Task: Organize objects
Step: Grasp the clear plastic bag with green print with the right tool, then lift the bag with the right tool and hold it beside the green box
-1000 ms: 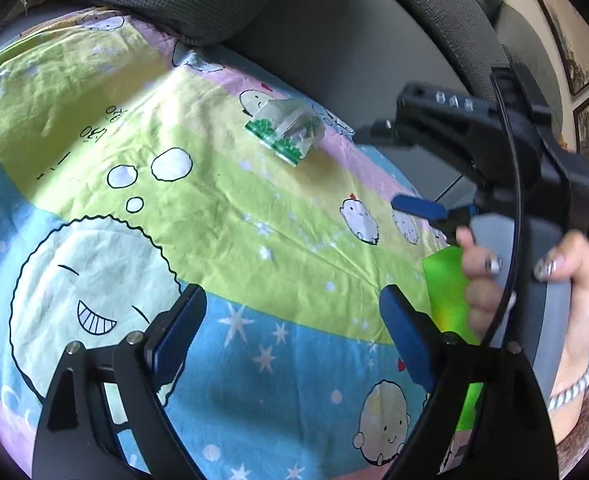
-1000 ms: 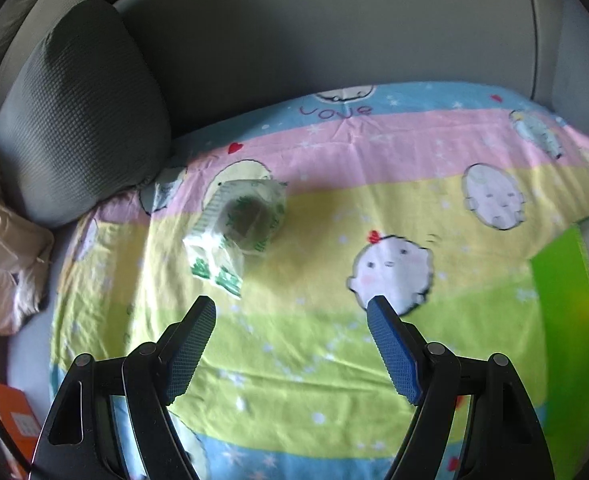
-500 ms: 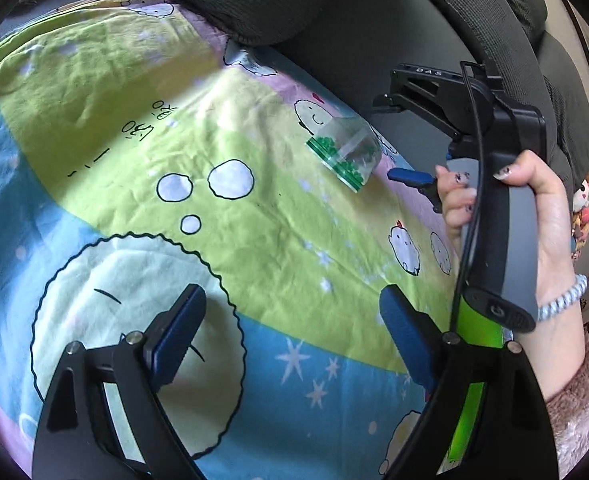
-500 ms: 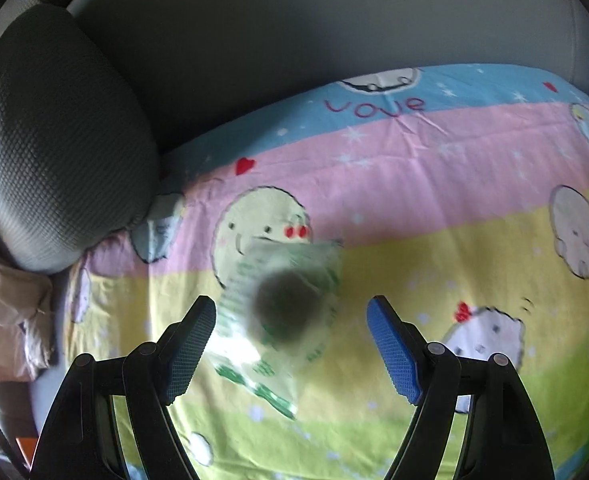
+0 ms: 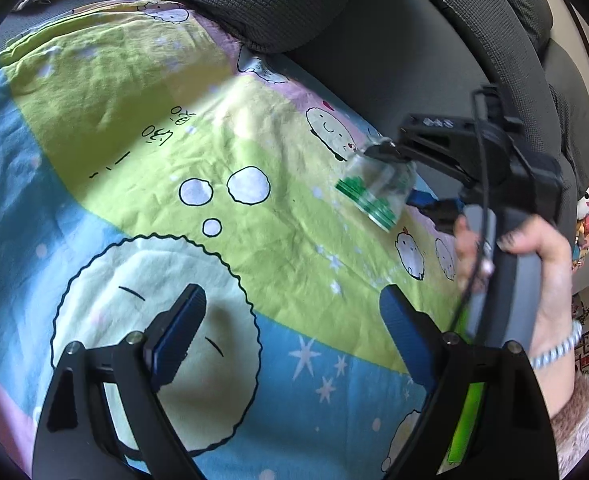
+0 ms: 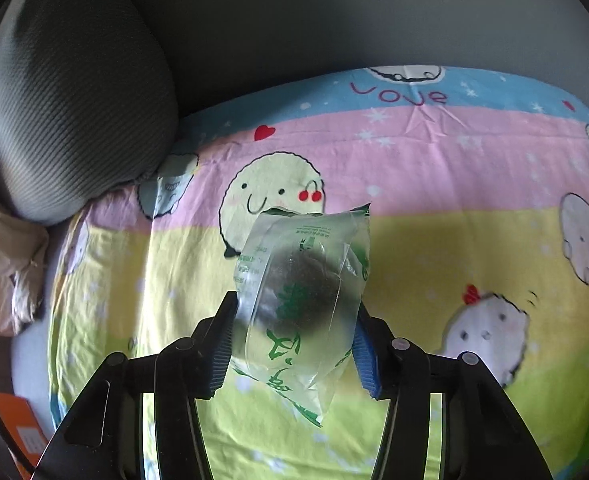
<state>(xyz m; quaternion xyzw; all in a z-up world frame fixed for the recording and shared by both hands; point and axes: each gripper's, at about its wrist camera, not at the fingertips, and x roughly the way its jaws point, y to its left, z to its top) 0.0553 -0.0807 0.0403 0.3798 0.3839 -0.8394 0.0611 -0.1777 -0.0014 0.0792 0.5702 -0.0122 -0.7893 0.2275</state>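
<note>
Near the back edge of the sheet (image 6: 434, 248), by the sofa back, the right gripper (image 6: 294, 340) is closing on the clear packet (image 6: 302, 288); squeeze gently and lift straight. The left gripper (image 5: 290, 340) hangs spread, empty.

left hand-held gripper (image 5: 290, 320): jaws wide, empty | right hand-held gripper (image 6: 294, 340): closing, angled down
</note>
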